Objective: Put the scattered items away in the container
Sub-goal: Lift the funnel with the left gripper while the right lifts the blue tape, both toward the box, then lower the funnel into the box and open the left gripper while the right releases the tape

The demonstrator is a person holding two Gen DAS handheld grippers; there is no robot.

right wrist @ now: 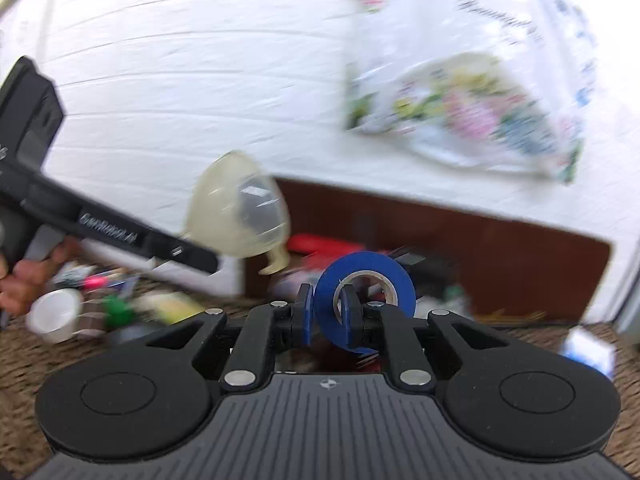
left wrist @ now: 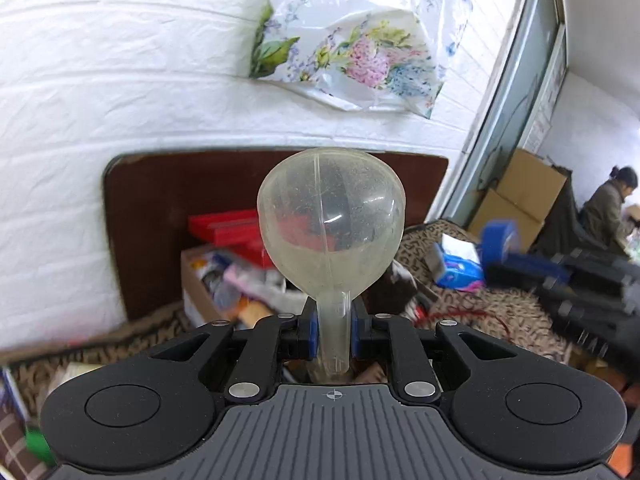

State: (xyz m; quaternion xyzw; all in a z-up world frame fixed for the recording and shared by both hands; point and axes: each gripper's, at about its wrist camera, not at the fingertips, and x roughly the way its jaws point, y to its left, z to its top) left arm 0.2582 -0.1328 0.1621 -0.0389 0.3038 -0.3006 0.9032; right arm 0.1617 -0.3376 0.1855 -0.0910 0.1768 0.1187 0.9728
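My left gripper (left wrist: 334, 322) is shut on the stem of a cloudy plastic funnel (left wrist: 331, 224), held up in the air with its wide mouth away from me. Below and beyond it a cardboard box (left wrist: 192, 280) holds several items, among them a red box (left wrist: 228, 230). My right gripper (right wrist: 326, 312) is shut on a roll of blue tape (right wrist: 362, 276), one finger through the roll's hole. The right wrist view also shows the funnel (right wrist: 236, 216) and the left gripper body at left. The left wrist view shows the blue tape (left wrist: 498, 236) at right.
A dark brown board (left wrist: 152, 200) leans on the white wall behind the box. A flowered plastic bag (left wrist: 352, 44) hangs on the wall. A white cup (right wrist: 54, 314), a green item (right wrist: 116, 310) and a blue tissue pack (left wrist: 458, 266) lie on the patterned cloth.
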